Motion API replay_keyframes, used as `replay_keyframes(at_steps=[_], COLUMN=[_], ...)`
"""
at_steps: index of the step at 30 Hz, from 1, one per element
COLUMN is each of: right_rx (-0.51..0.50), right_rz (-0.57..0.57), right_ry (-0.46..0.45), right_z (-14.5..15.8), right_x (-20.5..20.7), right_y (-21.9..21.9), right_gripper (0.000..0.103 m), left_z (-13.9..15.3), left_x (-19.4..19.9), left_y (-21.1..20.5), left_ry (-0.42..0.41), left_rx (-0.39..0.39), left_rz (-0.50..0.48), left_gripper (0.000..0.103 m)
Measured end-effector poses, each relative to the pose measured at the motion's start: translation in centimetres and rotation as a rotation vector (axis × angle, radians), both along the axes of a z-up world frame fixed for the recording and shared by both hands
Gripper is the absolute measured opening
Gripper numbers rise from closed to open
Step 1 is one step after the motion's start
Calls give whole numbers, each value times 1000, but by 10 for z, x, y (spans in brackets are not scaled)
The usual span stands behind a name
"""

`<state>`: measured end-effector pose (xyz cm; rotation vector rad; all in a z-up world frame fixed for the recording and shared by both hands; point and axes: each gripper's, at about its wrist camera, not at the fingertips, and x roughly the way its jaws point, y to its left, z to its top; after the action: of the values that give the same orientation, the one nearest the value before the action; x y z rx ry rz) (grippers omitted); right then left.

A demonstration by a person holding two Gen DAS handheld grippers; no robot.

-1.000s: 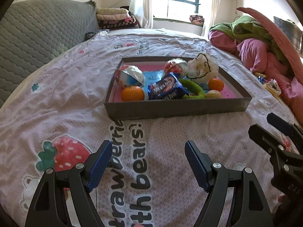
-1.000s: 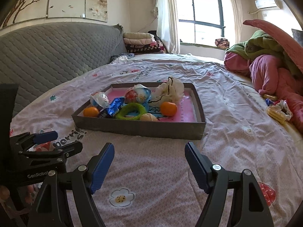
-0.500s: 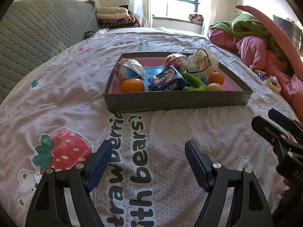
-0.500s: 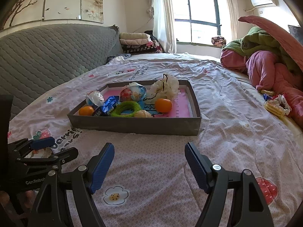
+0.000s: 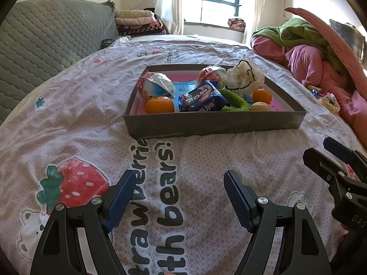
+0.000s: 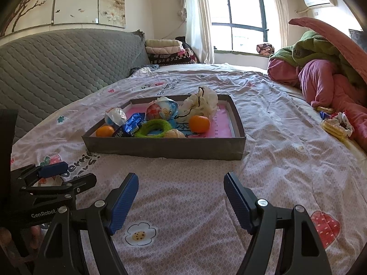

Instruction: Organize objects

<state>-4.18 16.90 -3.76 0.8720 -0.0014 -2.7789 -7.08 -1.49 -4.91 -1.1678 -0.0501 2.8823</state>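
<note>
One wide bed [image 5: 68,123] with a pink strawberry-print sheet fills both views, and a heap of pink and green bedding [image 6: 321,68] lies along its right side. In the middle of the sheet sits a shallow grey tray [image 5: 213,123] with a pink floor. Both grippers hang over the sheet short of the tray's near wall: the left gripper [image 5: 177,197] and the right gripper [image 6: 181,197] each have their blue-padded jaws spread wide with nothing between them. Inside the tray lie a white net pouf [image 6: 201,105], a green fabric ring [image 6: 152,127], two foil-wrapped balls, a blue snack packet [image 5: 201,99], and two oranges, one [image 5: 159,105] at the left front corner, the other [image 6: 199,123] towards the right.
</note>
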Motion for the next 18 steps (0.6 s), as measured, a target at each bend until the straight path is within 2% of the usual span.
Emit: replay_keyframes(at_steps=[18], right_rx=[14], right_rz=[15], right_ry=[-13], right_z=[-5], right_x=[-2], right_y=[-3], right_gripper=[76], left_z=[-4], left_x=[0], left_y=[4], left_ry=[-11], left_rx=[-15], left_rz=[-20], left_gripper=[80])
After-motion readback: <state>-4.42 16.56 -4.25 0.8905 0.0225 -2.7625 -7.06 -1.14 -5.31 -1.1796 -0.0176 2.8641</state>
